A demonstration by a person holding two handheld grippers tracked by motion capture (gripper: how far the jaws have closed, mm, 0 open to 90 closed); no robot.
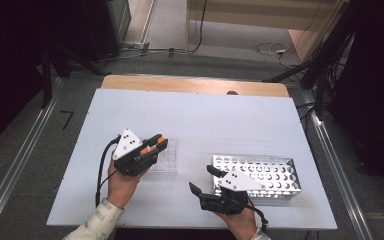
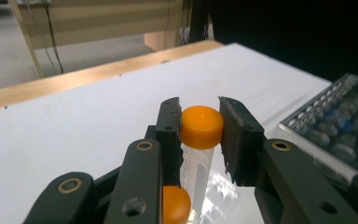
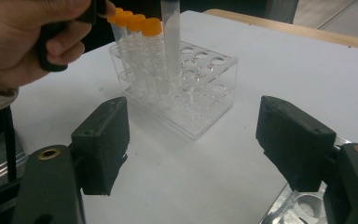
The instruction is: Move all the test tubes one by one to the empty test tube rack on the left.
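Orange-capped tube [image 2: 199, 140] sits pinched between the left tool's [image 2: 200, 135] jaws by its cap, body hanging into the clear rack [image 3: 182, 88] beside other capped tubes [image 3: 140, 51]. Right tool [image 3: 191, 140] gapes wide and empty, low over the white surface [image 1: 205, 120], just beside the metal rack [image 1: 275, 172]. The cap-only grip looks shallow: a tilt could snag the tube in its hole, tipping the light rack or slipping the tube free.

I'm working in what looks like a lab: a clear tube rack [image 3: 177, 88] holding orange-capped tubes [image 3: 151, 51], a perforated metal rack [image 1: 260, 172] near the table's [image 1: 195, 110] right edge.
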